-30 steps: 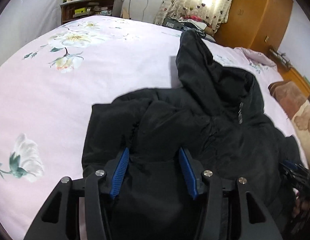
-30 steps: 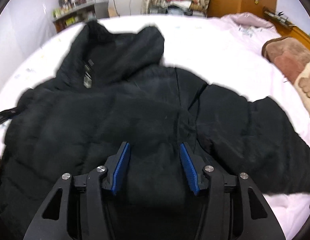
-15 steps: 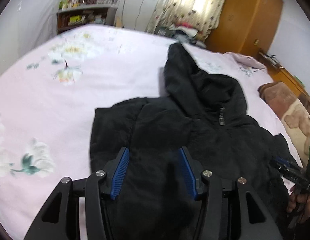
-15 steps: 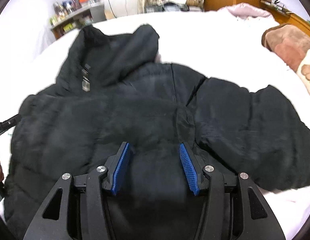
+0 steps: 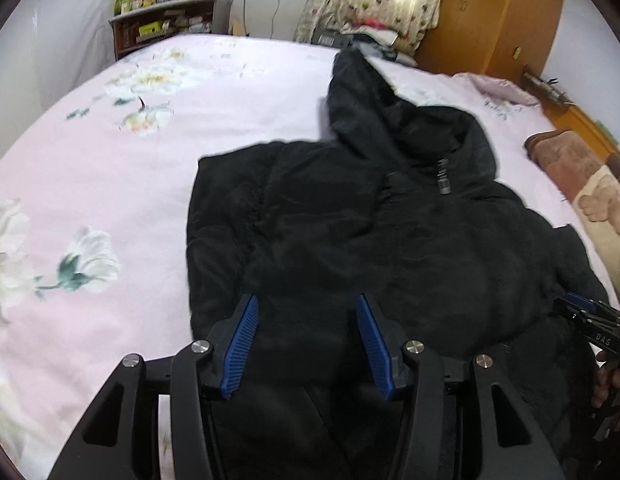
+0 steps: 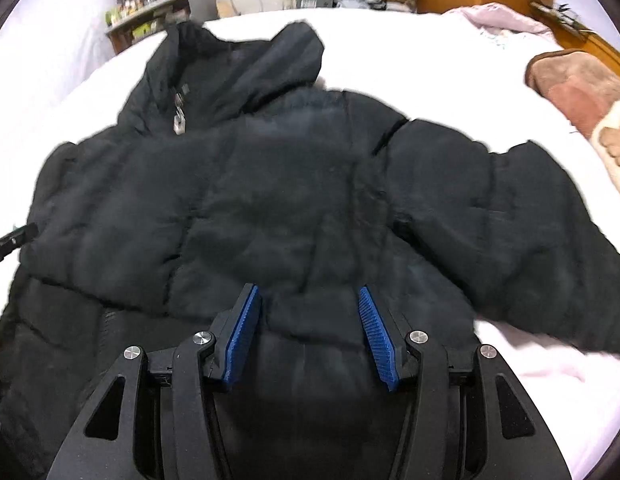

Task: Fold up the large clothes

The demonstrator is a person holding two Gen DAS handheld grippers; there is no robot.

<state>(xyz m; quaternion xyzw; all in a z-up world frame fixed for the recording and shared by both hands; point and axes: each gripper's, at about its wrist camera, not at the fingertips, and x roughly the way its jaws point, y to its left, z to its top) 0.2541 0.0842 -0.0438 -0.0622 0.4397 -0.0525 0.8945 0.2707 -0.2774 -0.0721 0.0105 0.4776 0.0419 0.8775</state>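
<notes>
A black puffer jacket [image 6: 270, 200] lies spread front-up on a pink floral bed [image 5: 110, 184], hood pointing away. The left tool [image 5: 306, 340] and right tool [image 6: 306, 336] hover over its lower half, jaws partly apart, gripping nothing. It looks soft, bulky, springy and probably slippery, so pinching a hem or sleeve [image 6: 529, 216] cuff seems safest.

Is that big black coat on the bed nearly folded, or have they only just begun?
Only begun. The black coat lies spread on the pink bedsheet, zipped, hood flat. On the left camera's side a sleeve looks folded in; the other sleeve sprawls out. Both the left gripper and right gripper have bunched coat fabric between their fingers. The body folds remain.
</notes>
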